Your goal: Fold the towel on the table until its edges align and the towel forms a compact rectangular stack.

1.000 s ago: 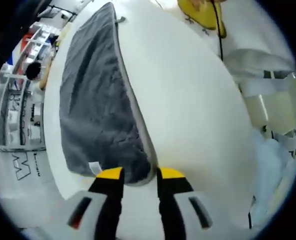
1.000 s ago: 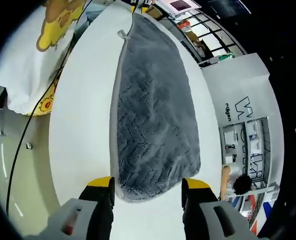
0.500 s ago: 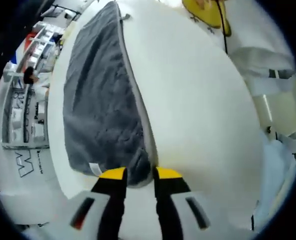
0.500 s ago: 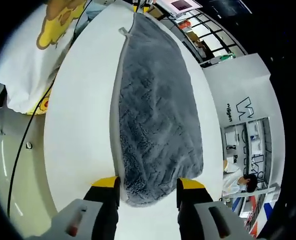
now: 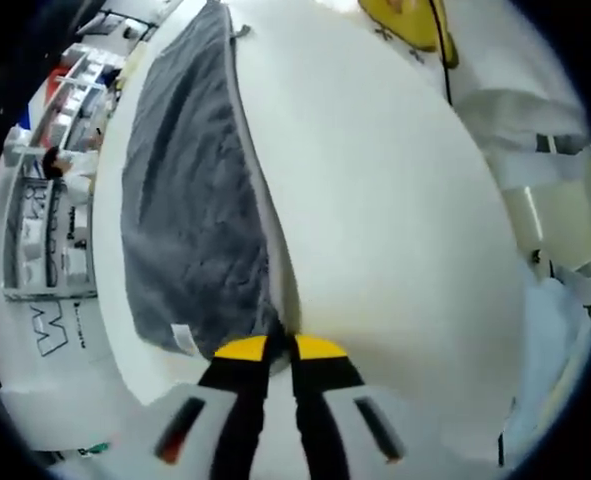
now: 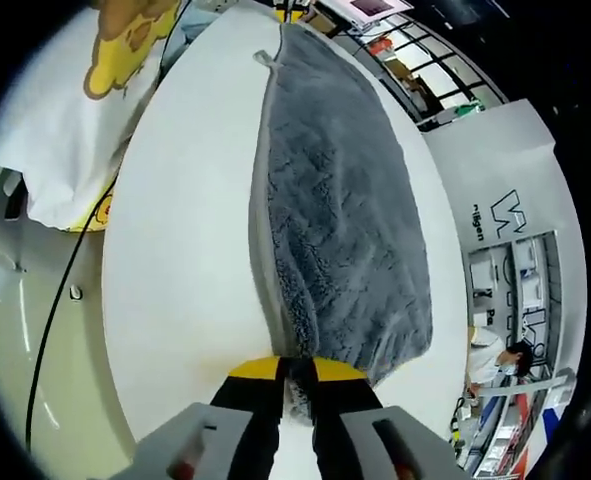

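Both sets of jaws have been narrowed since a second ago: then each pair was standing apart astride the towel's near end, now each is nearly closed on it. The left hand-held gripper point(image 5: 279, 349) is being pinched onto the near corner of the grey towel point(image 5: 190, 210) at its pale-trimmed long edge, with a sliver of fabric seen between the yellow tips. The right hand-held gripper point(image 6: 297, 368) is being clamped on the opposite short end of the grey towel point(image 6: 345, 230), pile bunching between the tips.

The towel is lying flat on the white desk point(image 5: 375, 220), stretched long and narrow along one side, with a white care label point(image 5: 182, 337) showing at the left gripper's end and a small hanging loop point(image 6: 264, 58) at the far end of the right gripper view. It looks already doubled lengthwise, judging by the neat long strip and the stacked trim line, though the layer count cannot be confirmed.

Progress is being judged as roughly midway: long edges appear aligned, but the strip is still far from a compact stack. At least one end-to-end fold is still being awaited, probably two, and then edge squaring. Nothing is lifted yet.

A yellow cartoon-print cloth point(image 6: 65, 110) and a black cable point(image 6: 50, 290) are lying off beside the desk.
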